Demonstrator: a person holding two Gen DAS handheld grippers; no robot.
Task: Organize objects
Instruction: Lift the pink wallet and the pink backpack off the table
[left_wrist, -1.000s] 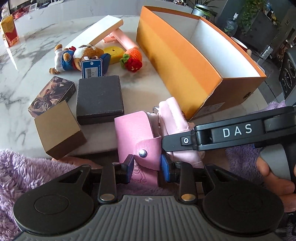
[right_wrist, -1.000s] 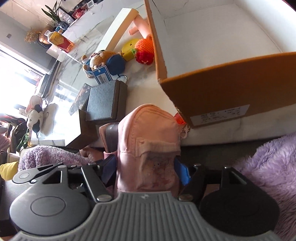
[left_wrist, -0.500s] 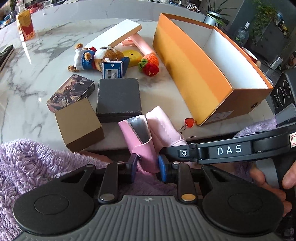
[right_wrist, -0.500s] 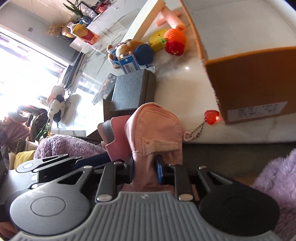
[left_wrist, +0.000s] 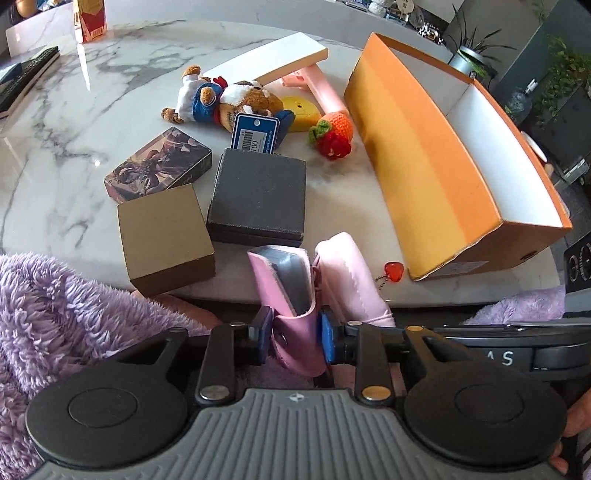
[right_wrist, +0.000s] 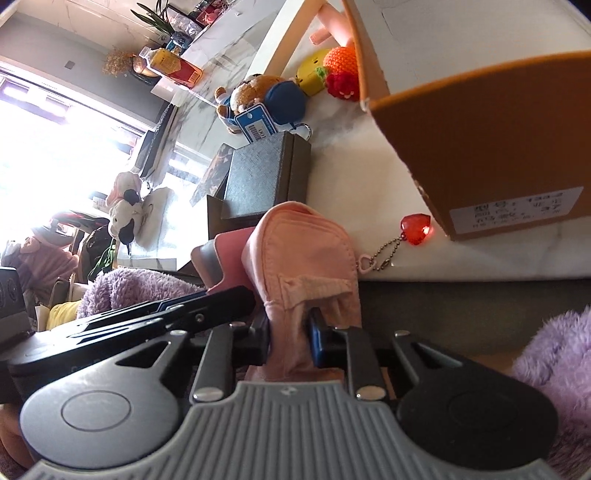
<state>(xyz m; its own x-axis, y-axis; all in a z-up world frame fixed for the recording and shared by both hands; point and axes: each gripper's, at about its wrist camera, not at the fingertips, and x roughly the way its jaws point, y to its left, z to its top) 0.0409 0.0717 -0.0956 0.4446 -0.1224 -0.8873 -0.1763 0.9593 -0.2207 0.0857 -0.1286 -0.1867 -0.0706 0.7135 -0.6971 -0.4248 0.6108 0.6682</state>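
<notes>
Pouch (left_wrist: 291, 291) pinched at both halves: left gripper (left_wrist: 293, 338) on flap, right gripper (right_wrist: 290, 336) on body; box (left_wrist: 436, 147) ahead-right, nearer right gripper.

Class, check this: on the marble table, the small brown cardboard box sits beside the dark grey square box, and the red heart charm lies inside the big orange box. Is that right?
One detail is wrong. The red heart charm lies on the marble table just outside the big orange box, near its labelled end, as the right wrist view shows. The small brown cardboard box does sit beside the dark grey square box.
</notes>
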